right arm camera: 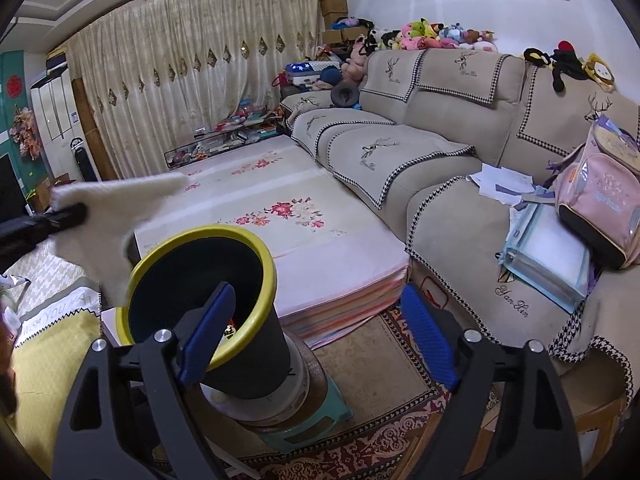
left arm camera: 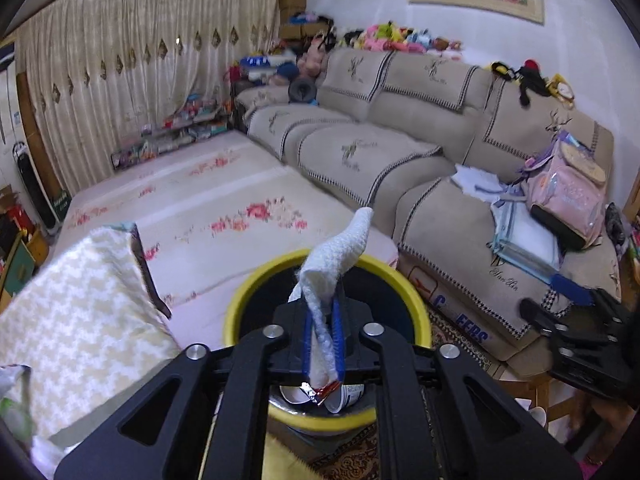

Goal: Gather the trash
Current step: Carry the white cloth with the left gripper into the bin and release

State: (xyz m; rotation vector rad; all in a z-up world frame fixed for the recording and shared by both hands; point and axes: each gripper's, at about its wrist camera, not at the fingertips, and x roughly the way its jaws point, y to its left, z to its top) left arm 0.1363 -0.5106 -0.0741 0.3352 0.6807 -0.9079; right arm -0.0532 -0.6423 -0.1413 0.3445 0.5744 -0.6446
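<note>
Over yellow-rimmed bin (left arm camera: 400, 276), left claw (left arm camera: 322, 312) pinching tissue (left arm camera: 340, 256)

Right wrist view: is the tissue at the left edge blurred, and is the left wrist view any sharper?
Right wrist view: the tissue and left tongs are smeared, the sofa crisp, lines bowed by the fisheye. Left wrist view: the tissue's weave is sharp; the yellow bin rim is soft.
</note>
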